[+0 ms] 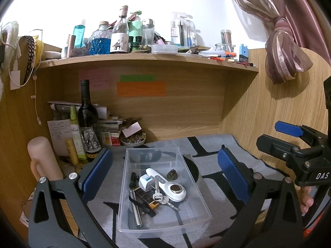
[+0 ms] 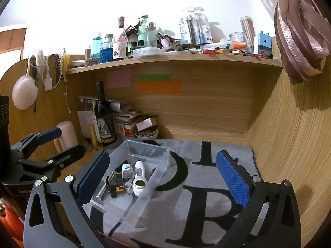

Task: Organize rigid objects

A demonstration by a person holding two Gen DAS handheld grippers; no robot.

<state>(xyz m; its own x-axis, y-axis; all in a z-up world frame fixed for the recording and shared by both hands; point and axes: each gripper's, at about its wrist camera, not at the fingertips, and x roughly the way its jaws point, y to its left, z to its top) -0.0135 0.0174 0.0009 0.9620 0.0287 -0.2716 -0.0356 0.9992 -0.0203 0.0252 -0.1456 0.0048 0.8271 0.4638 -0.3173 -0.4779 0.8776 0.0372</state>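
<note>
A clear plastic bin [image 1: 192, 173] sits on a grey mat with black letters. In it lie a white handheld device [image 1: 165, 183], a white plug adapter [image 1: 145, 183], keys [image 1: 160, 197], a metal tube [image 1: 135, 211], a dark lighter-like bar [image 1: 145, 197] and a small dark ornament [image 1: 172, 174]. My left gripper [image 1: 165, 171] is open and empty, its jaws either side of the bin, above it. My right gripper [image 2: 163, 177] is open and empty, to the right of the bin [image 2: 163, 157]; the right wrist view also shows the white device [image 2: 139, 177].
A wine bottle [image 1: 86, 122], spray bottles, papers and a bowl of small items [image 1: 132, 140] crowd the back left corner. A pink cylinder [image 1: 42, 159] stands at left. A cluttered shelf [image 1: 144, 59] runs above. Wooden walls enclose the desk; a curtain [image 1: 287, 47] hangs at right.
</note>
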